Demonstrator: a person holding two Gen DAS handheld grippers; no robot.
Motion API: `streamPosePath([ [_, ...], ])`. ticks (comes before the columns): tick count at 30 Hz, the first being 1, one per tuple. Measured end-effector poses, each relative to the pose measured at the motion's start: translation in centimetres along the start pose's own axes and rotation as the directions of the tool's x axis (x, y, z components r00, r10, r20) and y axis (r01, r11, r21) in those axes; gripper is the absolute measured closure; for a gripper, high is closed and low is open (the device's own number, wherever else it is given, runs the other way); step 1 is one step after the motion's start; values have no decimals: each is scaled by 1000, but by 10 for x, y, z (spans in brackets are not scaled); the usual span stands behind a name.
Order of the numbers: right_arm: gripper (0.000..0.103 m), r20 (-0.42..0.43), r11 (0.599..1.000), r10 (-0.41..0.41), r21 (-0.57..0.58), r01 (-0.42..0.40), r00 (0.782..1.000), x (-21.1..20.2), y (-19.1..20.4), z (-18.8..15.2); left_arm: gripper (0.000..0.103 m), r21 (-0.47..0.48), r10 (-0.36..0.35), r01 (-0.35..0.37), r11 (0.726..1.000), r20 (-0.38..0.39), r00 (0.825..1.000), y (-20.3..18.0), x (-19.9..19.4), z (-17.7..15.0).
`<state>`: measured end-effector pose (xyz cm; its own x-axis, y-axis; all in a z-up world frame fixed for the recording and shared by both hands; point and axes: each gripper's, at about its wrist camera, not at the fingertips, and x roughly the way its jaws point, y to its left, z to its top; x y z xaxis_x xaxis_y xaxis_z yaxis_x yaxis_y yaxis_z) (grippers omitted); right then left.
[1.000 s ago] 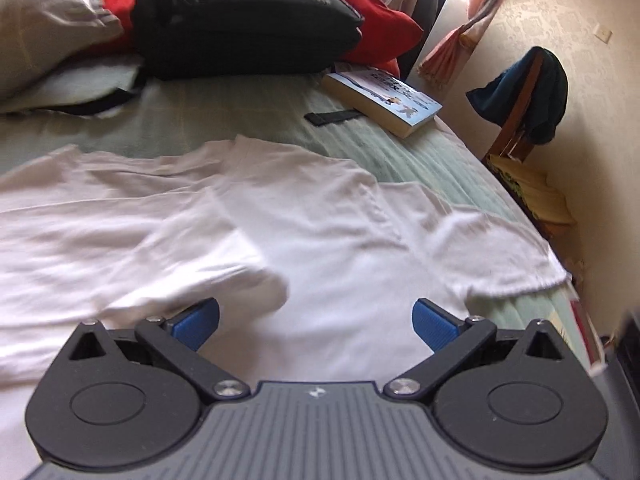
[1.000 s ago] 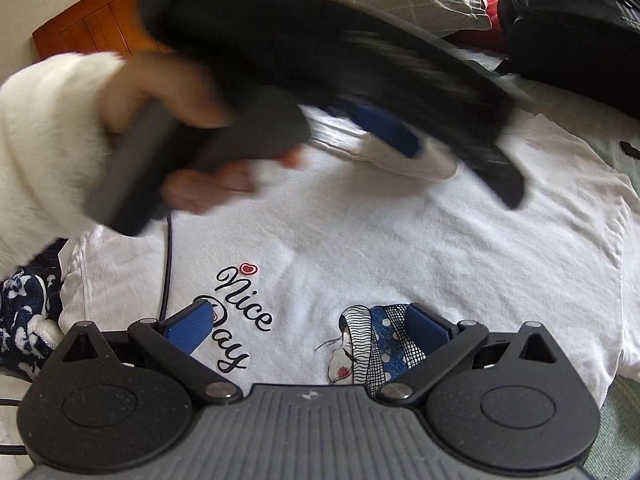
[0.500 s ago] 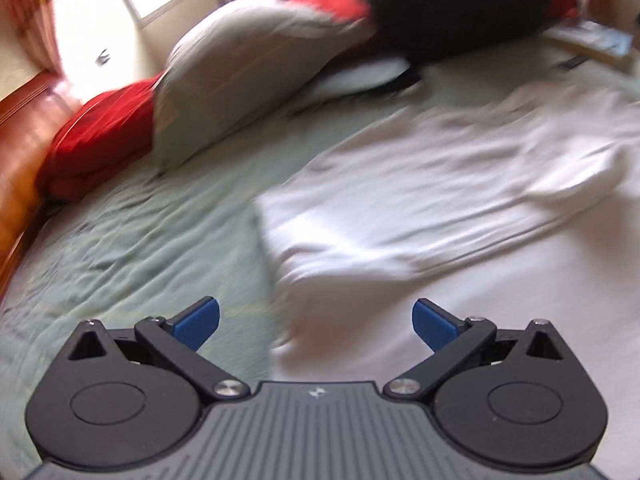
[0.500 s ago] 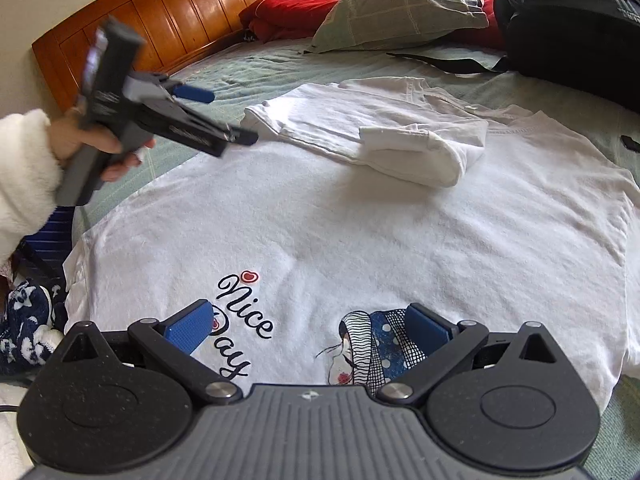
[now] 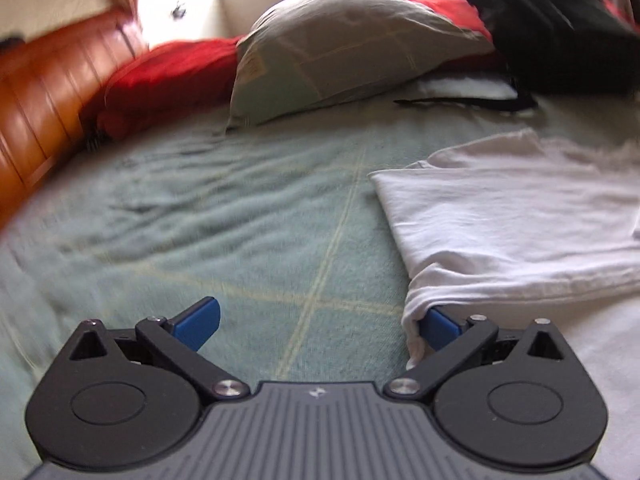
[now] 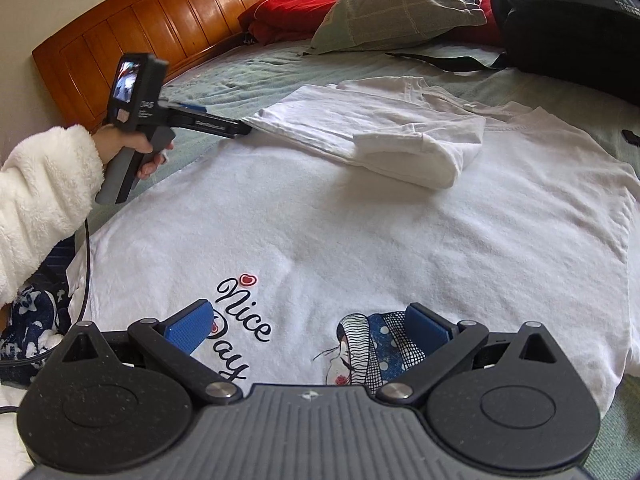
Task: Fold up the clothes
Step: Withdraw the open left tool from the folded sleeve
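On green bedspread [image 5: 248,216], white T-shirt [image 6: 360,220]; left gripper [image 5: 318,322], right gripper [image 6: 308,326] both spread.

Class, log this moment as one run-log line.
step: fold | left tongs: open, at folded shirt corner | right tongs: open, over printed shirt

One white T-shirt [image 6: 360,216], two pillows [image 6: 396,4]

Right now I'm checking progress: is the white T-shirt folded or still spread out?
Partly folded: one side of the white T-shirt lies doubled over near the pillow; the printed front is spread flat.
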<state>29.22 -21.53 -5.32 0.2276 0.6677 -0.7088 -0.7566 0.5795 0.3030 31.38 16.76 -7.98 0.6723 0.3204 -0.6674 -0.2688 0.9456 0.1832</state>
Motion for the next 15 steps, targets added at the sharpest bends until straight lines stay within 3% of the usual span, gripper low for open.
streamPosePath([
  [5, 0, 1, 1000, -1, 1, 1, 1000, -1, 0, 0, 0, -107, -85, 84, 991, -4, 996, 14, -1, -5],
  [11, 0, 3, 1000, -1, 4, 1, 1000, 0, -1, 0, 1, -149, -190, 196, 969, 51, 980, 7, -36, 13],
  [13, 0, 4, 1000, -2, 4, 2, 1000, 0, -1, 0, 1, -162, -224, 232, 959, 71, 972, 5, -47, 18],
  [15, 0, 5, 1000, -3, 4, 3, 1000, 0, -1, 0, 1, -200, -325, 338, 920, 95, 941, -3, -47, 27],
])
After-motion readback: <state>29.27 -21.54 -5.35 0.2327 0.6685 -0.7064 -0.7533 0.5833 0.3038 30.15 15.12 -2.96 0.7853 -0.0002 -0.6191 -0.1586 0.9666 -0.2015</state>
